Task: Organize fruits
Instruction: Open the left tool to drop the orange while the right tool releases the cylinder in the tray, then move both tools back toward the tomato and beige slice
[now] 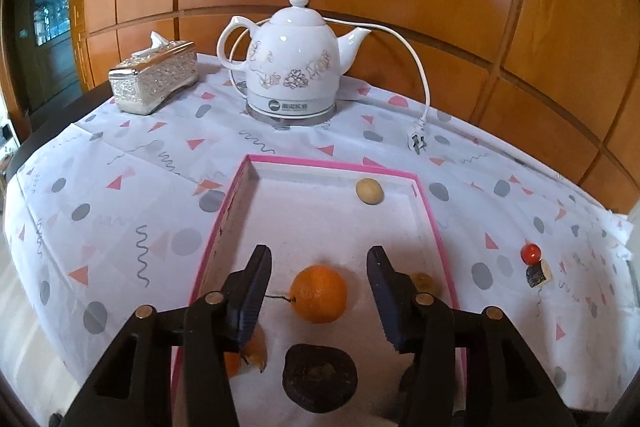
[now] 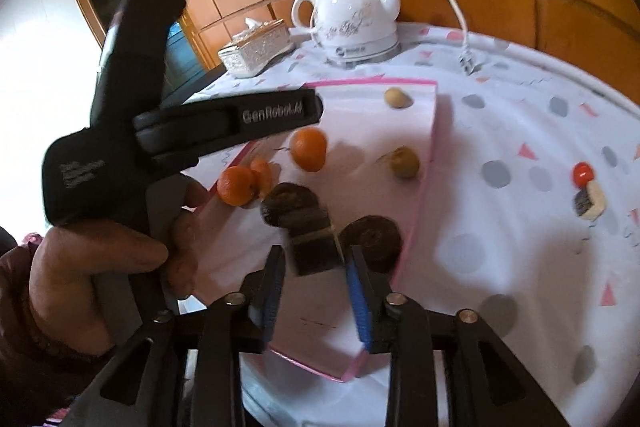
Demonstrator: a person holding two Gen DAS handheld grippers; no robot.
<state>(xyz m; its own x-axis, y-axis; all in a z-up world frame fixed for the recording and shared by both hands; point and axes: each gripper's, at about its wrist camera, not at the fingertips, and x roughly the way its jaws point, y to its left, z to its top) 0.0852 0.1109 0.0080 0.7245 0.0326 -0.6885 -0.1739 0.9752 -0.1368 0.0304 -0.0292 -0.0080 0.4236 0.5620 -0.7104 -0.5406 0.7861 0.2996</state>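
We see the fruits mostly gathered in the pink-rimmed tray (image 1: pixel 424 195). An orange (image 1: pixel 318 293) with a thin stem sits mid-tray, directly between the spread fingers of the left tool (image 1: pixel 318 267), which touch nothing. A second orange (image 2: pixel 236 185) lies by the tray's left rim with a torn peel piece (image 2: pixel 262 177) against it. 2 pale, matte, egg-shaped fruits rest in the tray, one (image 1: pixel 369 191) at the far end and one (image 2: pixel 405 162) near the right rim. 2 dark, wrinkled, flattened discs lie in the near half: one (image 2: pixel 286 205) near the middle and one (image 2: pixel 372 237) by the right rim.

The right tool (image 2: pixel 316 275) has its jaws slightly parted around a dark blocky piece (image 2: pixel 316 247). That piece is blurred, so we cannot say whether the pads pinch it or it is falling free. If it is loose, it may bounce on the tray floor and knock the nearest disc.

Outside the tray, a glossy red ball (image 1: pixel 530 253) and a dark chunk with a pale cut face (image 1: pixel 538 273) sit touching on the surface (image 1: pixel 120 219). The ball is round and slick, so we judge a careless pinch would squirt it across the smooth patterned cloth towards the edge. The 2 tools work close together over the tray and could collide.

Farther back stand a glazed white kettle (image 1: pixel 294 67) with its loose cord (image 1: pixel 418 83) and an embossed silver tissue box (image 1: pixel 154 77).
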